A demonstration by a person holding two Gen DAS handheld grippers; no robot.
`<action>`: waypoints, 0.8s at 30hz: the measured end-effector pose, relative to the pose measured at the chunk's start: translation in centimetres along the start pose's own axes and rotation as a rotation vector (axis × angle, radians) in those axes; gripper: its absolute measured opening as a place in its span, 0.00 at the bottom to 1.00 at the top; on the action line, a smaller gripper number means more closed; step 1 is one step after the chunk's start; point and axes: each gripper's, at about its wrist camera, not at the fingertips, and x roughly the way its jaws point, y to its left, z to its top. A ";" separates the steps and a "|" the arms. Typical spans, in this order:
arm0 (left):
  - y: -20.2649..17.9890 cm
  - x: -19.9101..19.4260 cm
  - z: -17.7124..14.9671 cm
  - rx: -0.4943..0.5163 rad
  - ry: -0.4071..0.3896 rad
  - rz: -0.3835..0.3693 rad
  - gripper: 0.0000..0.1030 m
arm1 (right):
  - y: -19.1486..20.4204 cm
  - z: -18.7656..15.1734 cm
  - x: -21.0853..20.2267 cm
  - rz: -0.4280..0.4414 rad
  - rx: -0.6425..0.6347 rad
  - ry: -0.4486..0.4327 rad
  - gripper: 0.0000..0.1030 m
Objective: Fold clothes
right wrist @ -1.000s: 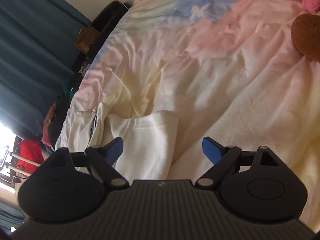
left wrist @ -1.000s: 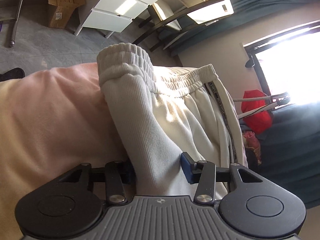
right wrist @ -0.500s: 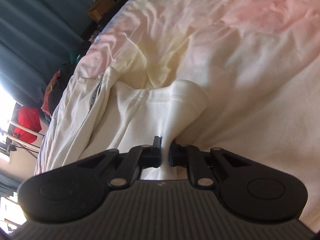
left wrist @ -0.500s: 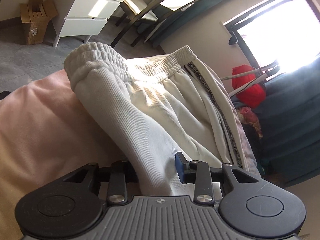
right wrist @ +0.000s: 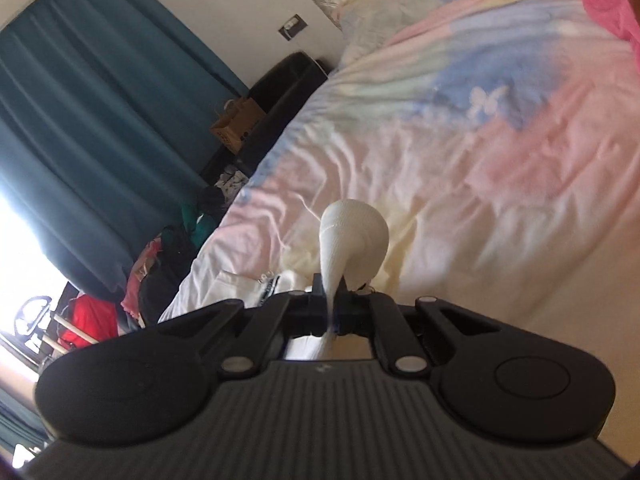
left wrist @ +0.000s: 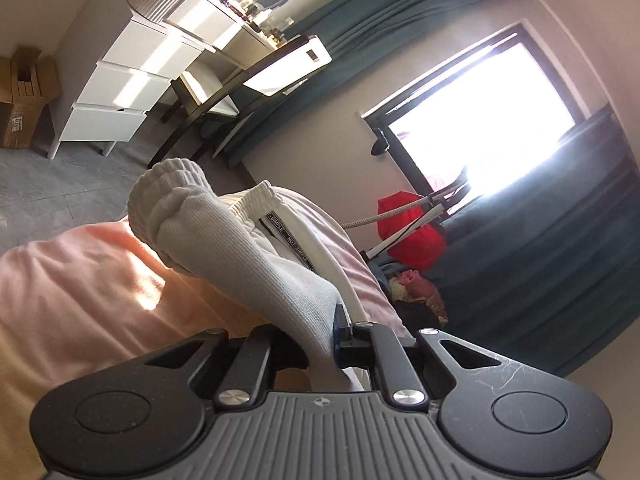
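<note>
Gripping white trousers (left wrist: 248, 256) edges above bed (right wrist: 500, 184), both grippers

— What did the left gripper (left wrist: 320, 344) look like?
— Matte black linkage arms, silver screw heads at the pivots, a ribbed grey housing, round black discs either side, blue pads (left wrist: 339, 326).
— And the right gripper (right wrist: 330, 312)?
— It had the same black arms, silver screws and grooved grey body.

You are looking at cream-white ribbed trousers (left wrist: 256, 264) with a black-lettered side stripe (left wrist: 286, 236), on a bed cover (right wrist: 500, 152) blotched pink, pale yellow and blue. Beside the bed cover hang teal curtains (right wrist: 80, 112); your grippers' bodies are black.
</note>
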 end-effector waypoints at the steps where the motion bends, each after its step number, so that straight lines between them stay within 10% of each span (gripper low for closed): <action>1: -0.4 0.8 0.5 -0.008 0.004 0.005 0.09 | 1.2 0.4 0.7 0.006 -0.019 0.000 0.06; 13: -6.4 20.9 6.2 0.049 0.062 0.153 0.10 | 19.9 0.6 18.4 -0.039 -0.329 0.010 0.06; 24: -6.9 35.7 4.8 0.158 0.152 0.358 0.15 | 21.8 -7.5 34.4 -0.177 -0.512 0.102 0.08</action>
